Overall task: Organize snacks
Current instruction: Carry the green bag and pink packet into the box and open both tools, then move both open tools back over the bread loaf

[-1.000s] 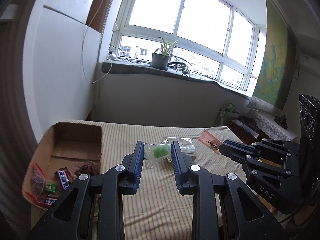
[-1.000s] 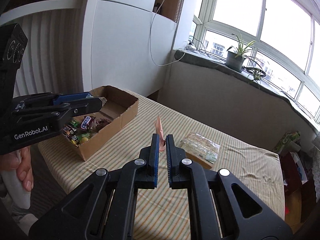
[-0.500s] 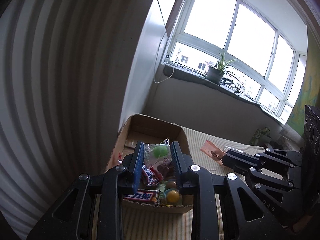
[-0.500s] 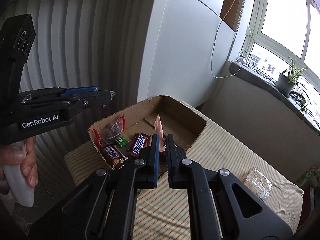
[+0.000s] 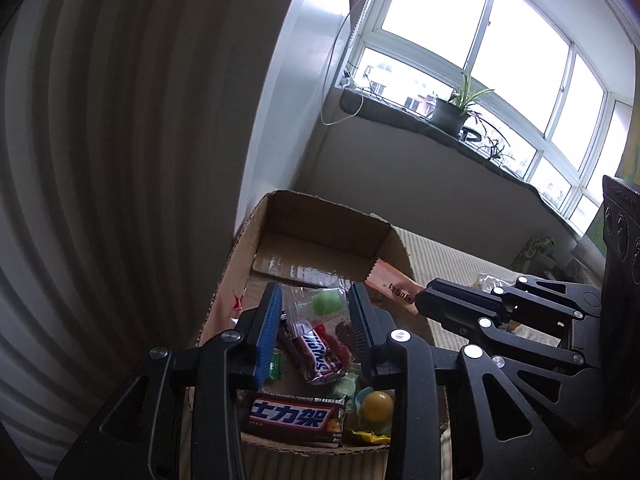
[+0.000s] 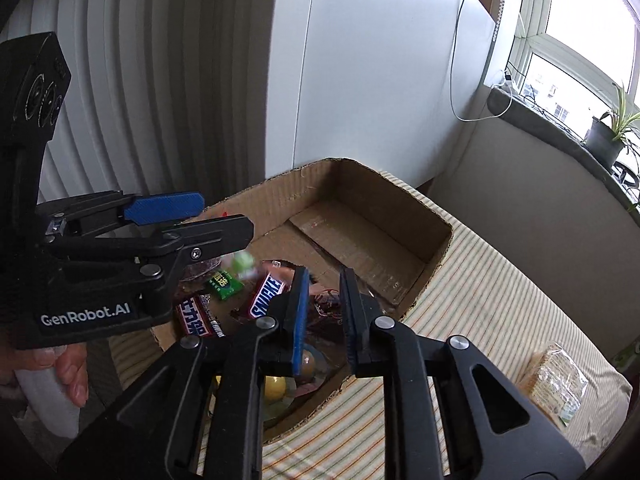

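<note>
Hovering over the box (image 5: 320, 216), both grippers' jaws had just been opening: left gripper (image 5: 316, 312) spread around a bag (image 5: 320, 308), right gripper (image 6: 324, 304) parted, empty.

Left gripper (image 5: 316, 322): matte black plastic body, triangular cut-outs in each linkage arm, silver round screw heads at the pivots. One pad ribbed blue, the other ribbed black. White "GenRobot.AI" lettering on its side in the right wrist view; boxy black housing above it with round ports. White handle (image 6: 48, 404) below, fingers of a hand (image 6: 70, 372) wrapped on it.

Right gripper (image 6: 323, 320): same black build, silver pivot screws, blue ribbed pad opposite a dark ribbed pad, same triangular cut-outs.
</note>
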### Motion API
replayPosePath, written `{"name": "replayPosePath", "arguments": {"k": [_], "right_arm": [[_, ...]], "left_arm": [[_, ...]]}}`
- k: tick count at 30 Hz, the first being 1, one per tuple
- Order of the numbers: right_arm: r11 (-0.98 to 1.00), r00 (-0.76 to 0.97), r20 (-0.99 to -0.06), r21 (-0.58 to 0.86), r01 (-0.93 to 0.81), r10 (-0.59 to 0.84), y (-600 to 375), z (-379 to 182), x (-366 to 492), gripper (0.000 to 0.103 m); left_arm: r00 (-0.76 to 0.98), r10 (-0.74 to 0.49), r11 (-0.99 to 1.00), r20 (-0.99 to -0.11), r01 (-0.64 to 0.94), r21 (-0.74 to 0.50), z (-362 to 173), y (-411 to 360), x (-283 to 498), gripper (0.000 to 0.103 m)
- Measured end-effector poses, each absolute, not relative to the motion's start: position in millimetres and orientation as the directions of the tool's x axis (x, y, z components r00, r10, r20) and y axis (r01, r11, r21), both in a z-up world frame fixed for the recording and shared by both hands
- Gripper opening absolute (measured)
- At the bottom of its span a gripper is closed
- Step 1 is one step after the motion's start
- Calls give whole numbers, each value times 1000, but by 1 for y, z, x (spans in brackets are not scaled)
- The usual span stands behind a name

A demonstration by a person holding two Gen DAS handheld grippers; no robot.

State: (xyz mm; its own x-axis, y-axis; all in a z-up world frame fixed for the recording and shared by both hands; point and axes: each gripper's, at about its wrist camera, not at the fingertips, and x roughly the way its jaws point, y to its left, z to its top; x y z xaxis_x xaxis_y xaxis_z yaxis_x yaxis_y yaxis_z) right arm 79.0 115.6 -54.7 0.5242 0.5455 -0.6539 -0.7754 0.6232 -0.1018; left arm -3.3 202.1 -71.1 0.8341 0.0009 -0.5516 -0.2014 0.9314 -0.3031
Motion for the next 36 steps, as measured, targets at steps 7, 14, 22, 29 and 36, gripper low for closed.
{"name": "replayPosePath", "arguments": {"k": [7,14,22,29,36], "right_arm": [[640,529,-653,-87,-764,542,109,-60,87,39],[633,537,-631,-92,-769,560,104,-51,77,48],[653,548,-599,-53,-755,584,74,-47,78,64],[738,597,-575,17,-674,559,-6,-54,102,66],[859,679,-578,80,-505,453,-130,-71,129,71]], "left_arm": [[837,52,916,-544,-256,-307,-71,211,-3,70],[840,64,915,-539,-266,-305,-65,209,-6,71],[835,93,921,-543,-278,-271,-53,196,-5,72],[826,56,955,-561,-209,-212,-44,144,24,72],[807,-52,987,-589,-48,-154,-42,50,70,77]]}}
